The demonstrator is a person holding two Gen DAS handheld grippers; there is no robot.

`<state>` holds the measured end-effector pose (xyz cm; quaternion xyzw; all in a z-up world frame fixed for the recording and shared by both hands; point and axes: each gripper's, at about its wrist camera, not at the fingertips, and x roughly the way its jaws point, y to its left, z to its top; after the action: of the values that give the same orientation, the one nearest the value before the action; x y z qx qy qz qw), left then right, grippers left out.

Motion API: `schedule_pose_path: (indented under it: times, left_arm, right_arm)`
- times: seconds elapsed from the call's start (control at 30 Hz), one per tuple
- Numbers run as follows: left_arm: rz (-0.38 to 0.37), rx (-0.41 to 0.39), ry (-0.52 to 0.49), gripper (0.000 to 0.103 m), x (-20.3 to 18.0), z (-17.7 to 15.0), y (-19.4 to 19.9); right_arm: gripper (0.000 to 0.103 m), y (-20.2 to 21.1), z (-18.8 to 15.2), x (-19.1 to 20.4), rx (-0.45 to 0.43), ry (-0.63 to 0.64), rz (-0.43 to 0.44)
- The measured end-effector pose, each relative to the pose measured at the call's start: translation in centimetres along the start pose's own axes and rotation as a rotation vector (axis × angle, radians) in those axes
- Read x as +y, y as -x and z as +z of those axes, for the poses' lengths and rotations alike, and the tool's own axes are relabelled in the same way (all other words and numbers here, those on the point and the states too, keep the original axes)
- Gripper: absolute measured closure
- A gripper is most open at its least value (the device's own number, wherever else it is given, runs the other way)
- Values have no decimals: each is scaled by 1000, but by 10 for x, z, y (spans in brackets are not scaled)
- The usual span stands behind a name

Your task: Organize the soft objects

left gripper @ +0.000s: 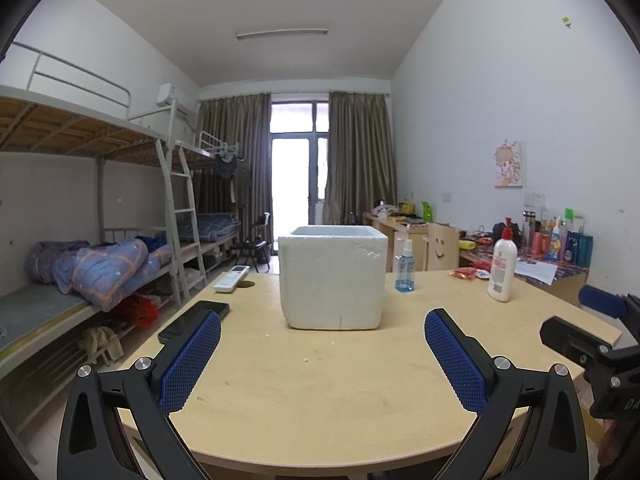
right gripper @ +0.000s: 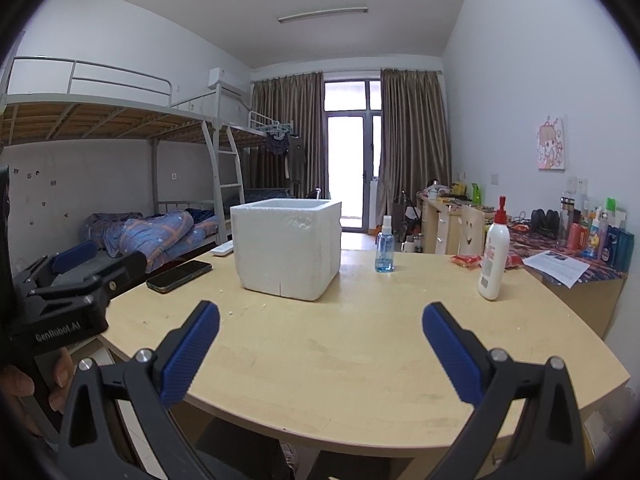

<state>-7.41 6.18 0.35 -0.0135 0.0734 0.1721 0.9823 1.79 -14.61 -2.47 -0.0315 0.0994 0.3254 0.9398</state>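
A pale wooden bench [left gripper: 320,392] with a rounded near edge carries a white square foam box [left gripper: 333,276] at its middle, a black phone [left gripper: 194,320] and white remote control [left gripper: 231,278] to its left, and a blue spray bottle [left gripper: 405,266], a white red-capped lotion bottle [left gripper: 502,268] and red snack packets [left gripper: 466,273] to its right.

white foam box [left gripper: 333,278], upright, open-topped, mid-table

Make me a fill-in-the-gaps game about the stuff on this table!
1. The white foam box stands on the wooden ____.
2. The little spray bottle holds ____ liquid.
3. The tall white lotion bottle has a ____ pump top.
4. The left gripper and right gripper both have their jaws ____, holding nothing.

Missing words: table; blue; red; open
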Motion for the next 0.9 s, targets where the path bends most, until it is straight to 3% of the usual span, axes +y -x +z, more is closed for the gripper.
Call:
schedule_pose_path:
  times: [0.4, 0.9]
  left_arm:
    - [-28, -24, -14, 1, -11, 1, 11]
    - [-31, -15, -13, 1, -10, 0, 7]
  right_arm:
    - [0, 16, -1, -3, -34, -5, -14]
    - [0, 12, -5, -3, -16, -11, -21]
